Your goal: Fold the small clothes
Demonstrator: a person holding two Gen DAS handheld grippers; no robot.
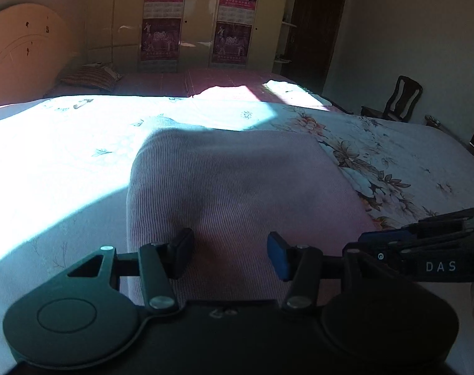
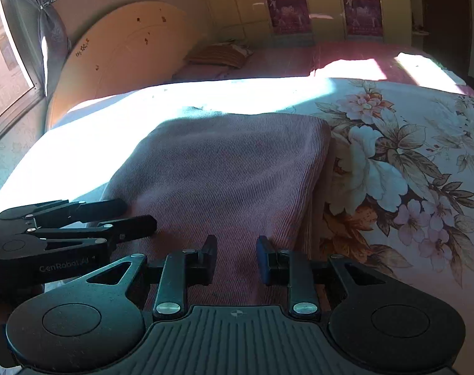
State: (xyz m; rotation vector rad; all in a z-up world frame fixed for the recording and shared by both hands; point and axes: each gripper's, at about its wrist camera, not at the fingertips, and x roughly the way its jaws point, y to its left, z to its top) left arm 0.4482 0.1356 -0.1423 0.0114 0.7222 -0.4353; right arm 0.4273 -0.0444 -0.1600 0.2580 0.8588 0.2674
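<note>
Left wrist view: we look along our left hand-held gripper, its jaws moderately apart over the near edge of the pink ribbed garment, nothing clamped.
Right wrist view: our right hand-held gripper has jaws set narrow, a clear gap between the pads, fabric showing through underneath; no pinch visible.
Neighbour: each gripper shows at the other's side, both hovering at the garment's near edge.
Garment: it lies on the bed's floral sheet, already folded into a thick rectangle, with stacked layers visible along its right edge.
Progress: we judge the fold nearly complete; perhaps one more halving or a smoothing pass remains, and we cannot tell which.
Farther: sunlight washes out the sheet beyond the garment.
Farthest: striped pillow, headboard, wardrobe with posters.
</note>
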